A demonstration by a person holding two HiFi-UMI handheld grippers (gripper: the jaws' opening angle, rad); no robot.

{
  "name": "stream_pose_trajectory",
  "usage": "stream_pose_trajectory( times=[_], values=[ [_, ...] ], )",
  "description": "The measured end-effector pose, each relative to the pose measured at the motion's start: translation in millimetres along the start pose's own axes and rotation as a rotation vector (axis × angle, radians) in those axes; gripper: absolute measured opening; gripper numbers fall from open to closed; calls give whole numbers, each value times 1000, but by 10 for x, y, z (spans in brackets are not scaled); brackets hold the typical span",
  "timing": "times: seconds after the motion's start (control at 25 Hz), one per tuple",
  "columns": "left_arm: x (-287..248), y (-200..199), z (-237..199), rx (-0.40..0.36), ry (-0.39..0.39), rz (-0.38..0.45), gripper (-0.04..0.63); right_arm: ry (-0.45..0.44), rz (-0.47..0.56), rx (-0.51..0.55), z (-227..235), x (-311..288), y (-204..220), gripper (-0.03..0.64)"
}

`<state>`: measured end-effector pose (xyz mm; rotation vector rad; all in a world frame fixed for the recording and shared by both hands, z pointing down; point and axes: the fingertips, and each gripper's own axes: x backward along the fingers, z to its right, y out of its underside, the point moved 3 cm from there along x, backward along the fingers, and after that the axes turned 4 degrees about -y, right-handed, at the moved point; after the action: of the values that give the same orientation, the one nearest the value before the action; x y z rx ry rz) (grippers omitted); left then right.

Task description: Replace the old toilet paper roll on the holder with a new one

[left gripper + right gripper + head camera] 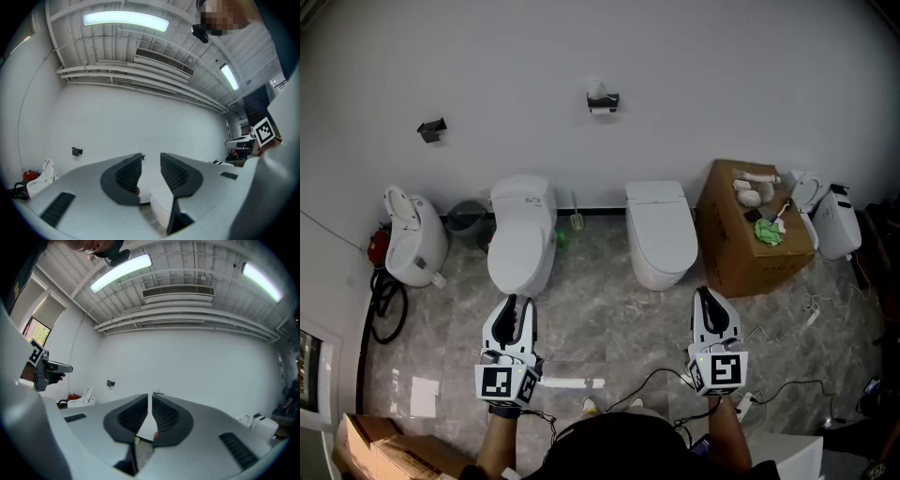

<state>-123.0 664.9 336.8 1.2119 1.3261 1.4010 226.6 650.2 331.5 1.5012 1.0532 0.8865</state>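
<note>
Head view: the toilet paper roll (600, 91) is seen on its wall holder (604, 103), well apart from both forward-pointed grippers, presumably before approach. The left gripper (515, 304) is held slightly open and the right gripper (706, 294) closed, both empty.

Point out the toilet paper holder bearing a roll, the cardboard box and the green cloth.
toilet paper holder (603, 99), head view, middle.
cardboard box (727, 253), head view, side wall.
green cloth (768, 232), head view, middle.

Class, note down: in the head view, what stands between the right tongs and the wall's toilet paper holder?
The right-hand toilet, lid down, on the floor; past it only bare wall up to the holder. The head view shows this.
</note>
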Motion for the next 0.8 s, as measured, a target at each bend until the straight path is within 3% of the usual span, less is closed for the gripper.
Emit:
stream_pose_trajectory(
  times=[0.32,0.48,0.6,0.8],
  values=[
    [-30,-44,47,-28,24,15,220,-26,4,-1,-58,-18,-10,113],
    [-55,-20,-12,-8,14,20,270,-43,3,-2,-121,-37,-15,126],
    [-80,19,-33,-12,17,3,317,-49,4,-4,-133,-58,-15,199],
    [-159,125,13,38,68,-67,368,-54,3,-11,-151,-90,-2,232]
  ],
)
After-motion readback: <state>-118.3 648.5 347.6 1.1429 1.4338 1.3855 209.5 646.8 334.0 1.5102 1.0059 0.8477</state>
